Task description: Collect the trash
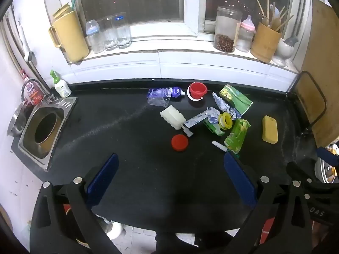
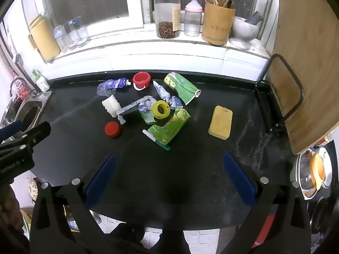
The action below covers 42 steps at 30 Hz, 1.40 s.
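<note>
Sink [image 1: 42,131] at your 9 o'clock, set into black bench [image 1: 131,169]. L gripper [image 1: 169,160] released, nothing between pads, hovering over bare bench. Trash heap at 12: crushed clear bottle [image 1: 163,94], white ribbed bottle [image 1: 172,117], red lid [image 1: 179,142], red cup [image 1: 197,90], yellow ring [image 1: 225,121] on green wrappers [image 1: 237,136]. Yellow sponge [image 1: 269,131] at 2, apart from heap. R gripper [image 2: 169,160] released too, empty, heap at its 12.
</note>
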Available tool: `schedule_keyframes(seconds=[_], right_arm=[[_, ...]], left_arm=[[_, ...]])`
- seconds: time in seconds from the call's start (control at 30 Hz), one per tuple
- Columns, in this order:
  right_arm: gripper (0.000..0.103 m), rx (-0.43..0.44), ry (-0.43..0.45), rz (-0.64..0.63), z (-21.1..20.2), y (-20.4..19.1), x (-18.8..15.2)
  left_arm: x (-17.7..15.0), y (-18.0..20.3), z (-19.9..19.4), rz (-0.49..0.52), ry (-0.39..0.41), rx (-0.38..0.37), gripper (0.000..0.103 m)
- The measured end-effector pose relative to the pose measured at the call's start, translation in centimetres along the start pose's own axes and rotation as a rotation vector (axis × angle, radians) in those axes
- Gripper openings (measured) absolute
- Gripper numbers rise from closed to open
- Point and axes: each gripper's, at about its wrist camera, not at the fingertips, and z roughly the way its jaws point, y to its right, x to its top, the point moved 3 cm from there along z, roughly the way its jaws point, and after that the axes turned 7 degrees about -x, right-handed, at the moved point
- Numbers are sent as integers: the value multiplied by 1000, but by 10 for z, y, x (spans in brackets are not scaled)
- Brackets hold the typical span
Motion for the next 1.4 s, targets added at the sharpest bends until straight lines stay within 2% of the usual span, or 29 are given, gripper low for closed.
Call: schedule_keyframes(seconds=[0.6, 0.63, 1.4], right_arm=[[97, -9, -4, -7, 0, 0, 4], [97, -8, -4, -7, 0, 0, 4], [97, -3, -3, 22, 4, 6, 8]], left_arm=[[-4, -1, -1, 10, 3, 4, 97], [3, 3, 5, 7, -3, 5, 97], [3, 3, 16, 7, -28, 2, 97]])
